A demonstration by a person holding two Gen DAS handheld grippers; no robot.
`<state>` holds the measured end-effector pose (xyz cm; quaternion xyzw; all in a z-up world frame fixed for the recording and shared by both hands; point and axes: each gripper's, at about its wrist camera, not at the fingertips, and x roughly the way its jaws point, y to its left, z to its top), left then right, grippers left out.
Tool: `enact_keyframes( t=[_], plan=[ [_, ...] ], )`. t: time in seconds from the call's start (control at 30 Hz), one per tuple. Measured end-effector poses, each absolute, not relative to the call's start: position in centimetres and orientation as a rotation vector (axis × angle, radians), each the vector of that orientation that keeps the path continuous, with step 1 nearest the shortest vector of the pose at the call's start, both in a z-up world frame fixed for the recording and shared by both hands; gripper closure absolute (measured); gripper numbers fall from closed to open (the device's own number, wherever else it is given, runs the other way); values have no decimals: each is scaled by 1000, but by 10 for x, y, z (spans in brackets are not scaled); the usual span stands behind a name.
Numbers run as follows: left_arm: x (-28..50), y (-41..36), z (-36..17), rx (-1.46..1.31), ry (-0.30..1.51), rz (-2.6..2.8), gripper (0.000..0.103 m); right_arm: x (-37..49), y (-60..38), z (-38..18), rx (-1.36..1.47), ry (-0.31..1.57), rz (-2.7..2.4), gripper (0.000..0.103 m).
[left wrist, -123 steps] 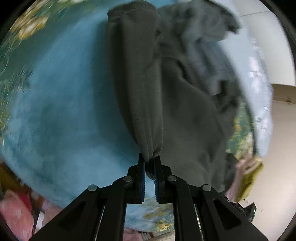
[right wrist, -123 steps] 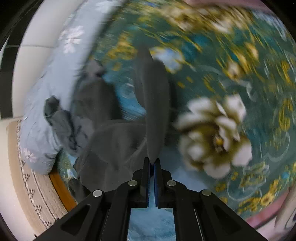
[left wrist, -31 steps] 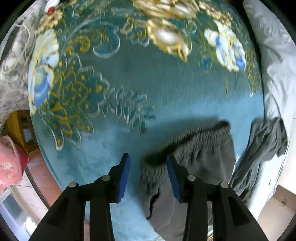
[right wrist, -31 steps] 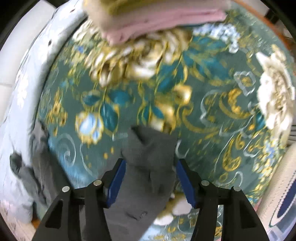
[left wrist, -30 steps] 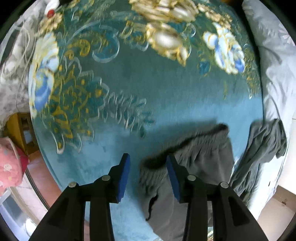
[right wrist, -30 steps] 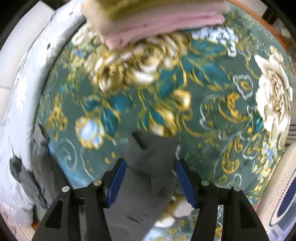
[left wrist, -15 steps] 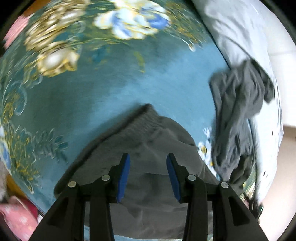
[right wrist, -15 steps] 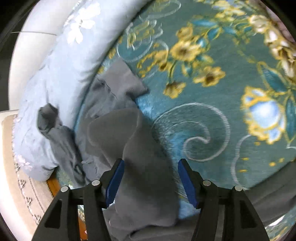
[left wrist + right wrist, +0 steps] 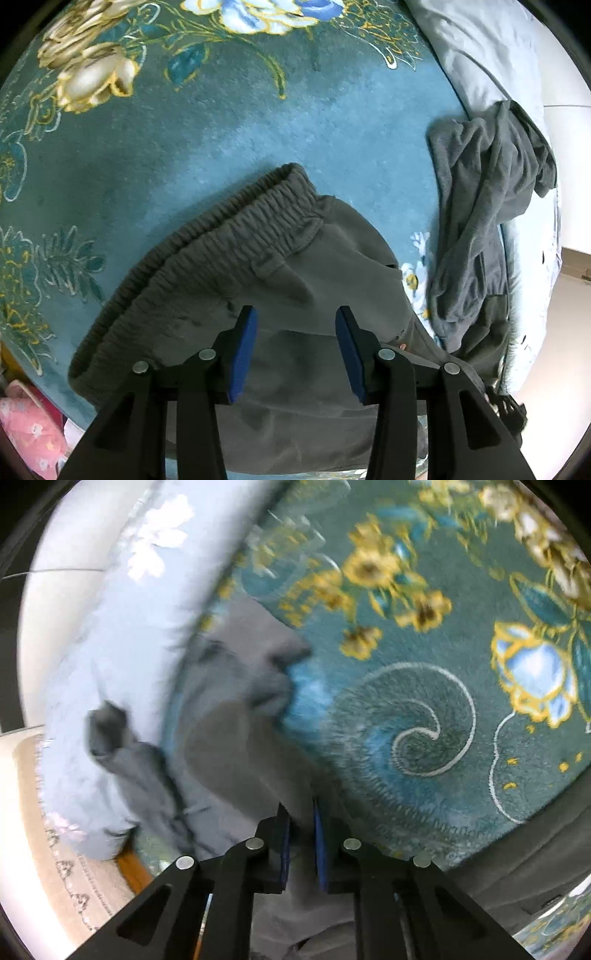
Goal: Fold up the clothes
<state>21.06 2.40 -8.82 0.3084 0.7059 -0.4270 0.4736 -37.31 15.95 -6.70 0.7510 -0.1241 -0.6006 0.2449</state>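
Grey sweatpants (image 9: 280, 266) lie on a teal floral bedspread (image 9: 184, 140), their elastic waistband (image 9: 229, 229) running diagonally ahead of the left gripper (image 9: 293, 339), which hovers wide apart and empty just above the seat of the garment. The right gripper (image 9: 301, 834) is pinched narrowly on a fold of the same grey cloth, apparently a leg, near a pale blue pillow (image 9: 122, 635). A second crumpled grey garment (image 9: 487, 206) sits well apart beside the pillow. The right is likely placed to lead the next fold.

left gripper (image 9: 294, 349): black, blue pads, silver screws | right gripper (image 9: 300, 840): same
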Motion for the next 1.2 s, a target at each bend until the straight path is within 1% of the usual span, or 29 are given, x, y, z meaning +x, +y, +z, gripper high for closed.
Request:
enact_keyframes(
  t=[0.07, 0.1, 0.23, 0.33, 0.43, 0.47, 0.57, 0.63, 0.67, 0.73, 0.77, 0.8, 0.83, 0.87, 0.9, 0.97, 1.03, 1.1, 1.2],
  plan=[
    [210, 23, -95, 747, 1746, -1040, 58, -369, 171, -42, 1995, -384, -1659, 91],
    [208, 22, -99, 744, 1752, -1032, 58, -366, 175, -32, 1977, -372, -1679, 91],
    [214, 20, -108, 704, 1778, -998, 58, -342, 170, 5, 1893, -225, -1776, 91],
    [219, 20, -108, 678, 1785, -987, 58, -311, 145, 13, 1867, -93, -1753, 92],
    [222, 20, -108, 662, 1790, -981, 58, -266, 109, 2, 1862, 53, -1643, 91],
    [222, 19, -108, 658, 1791, -979, 58, -245, 93, -7, 1871, 94, -1587, 89],
    [225, 19, -109, 646, 1800, -965, 58, -201, 68, -38, 1932, 111, -1445, 88],
    [226, 19, -109, 635, 1806, -957, 58, -181, 58, -58, 1953, 156, -1397, 87],
    [227, 20, -109, 630, 1809, -953, 58, -171, 54, -68, 1956, 185, -1370, 86],
    [228, 20, -110, 623, 1813, -949, 58, -162, 51, -78, 1979, 207, -1321, 79],
    [228, 19, -111, 622, 1816, -949, 58, -160, 51, -81, 1994, 205, -1294, 68],
    [228, 20, -111, 623, 1820, -951, 58, -161, 52, -80, 1993, 173, -1246, 54],
    [229, 20, -112, 623, 1822, -953, 57, -166, 53, -74, 1968, 147, -1220, 49],
    [229, 20, -113, 624, 1824, -955, 57, -171, 54, -68, 1940, 122, -1196, 46],
    [229, 20, -115, 624, 1824, -953, 57, -177, 55, -61, 1913, 97, -1172, 46],
    [232, 20, -116, 619, 1829, -950, 57, -202, 62, -47, 1837, 99, -1245, 45],
    [235, 19, -116, 614, 1833, -947, 57, -237, 74, -45, 1825, 85, -1374, 44],
    [239, 19, -116, 609, 1837, -943, 57, -275, 89, -58, 1894, 30, -1493, 44],
    [240, 20, -117, 605, 1841, -938, 57, -304, 93, -83, 1984, -11, -1518, 43]
  ],
)
